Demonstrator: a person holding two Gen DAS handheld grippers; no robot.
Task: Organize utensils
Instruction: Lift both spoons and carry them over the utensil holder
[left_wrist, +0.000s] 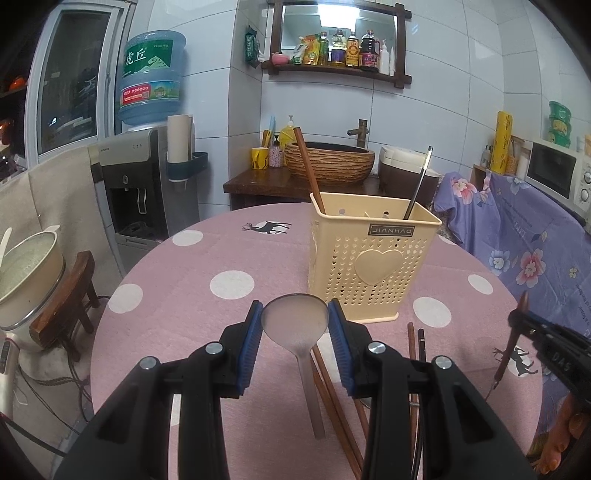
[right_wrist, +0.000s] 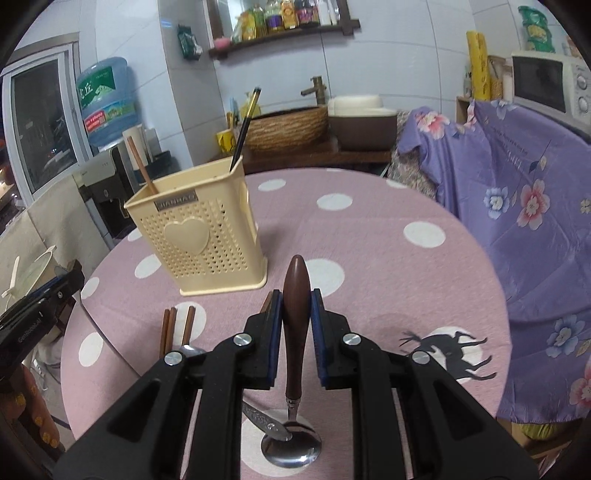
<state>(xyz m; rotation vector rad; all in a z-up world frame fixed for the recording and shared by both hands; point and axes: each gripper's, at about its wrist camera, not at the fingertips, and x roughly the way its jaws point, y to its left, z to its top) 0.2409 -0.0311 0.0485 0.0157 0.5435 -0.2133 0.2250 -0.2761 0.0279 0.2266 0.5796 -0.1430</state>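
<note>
Lower ends of brown wooden chopstick (left_wrist: 309, 173) and dark metal chopstick (left_wrist: 417, 184) hidden inside cream perforated plastic utensil holder (left_wrist: 369, 269).

Brown wooden chopsticks on pink dotted table (left_wrist: 184, 295): near ends covered by left hand-held gripper (left_wrist: 295, 325), run off bottom edge (left_wrist: 332, 398).

Right wrist view: ornate steel handle (right_wrist: 264, 419) passes under right hand-held gripper (right_wrist: 297, 306); its head unseen.

Bottle labels on wooden wall shelf (left_wrist: 340, 70) too small to read.
</note>
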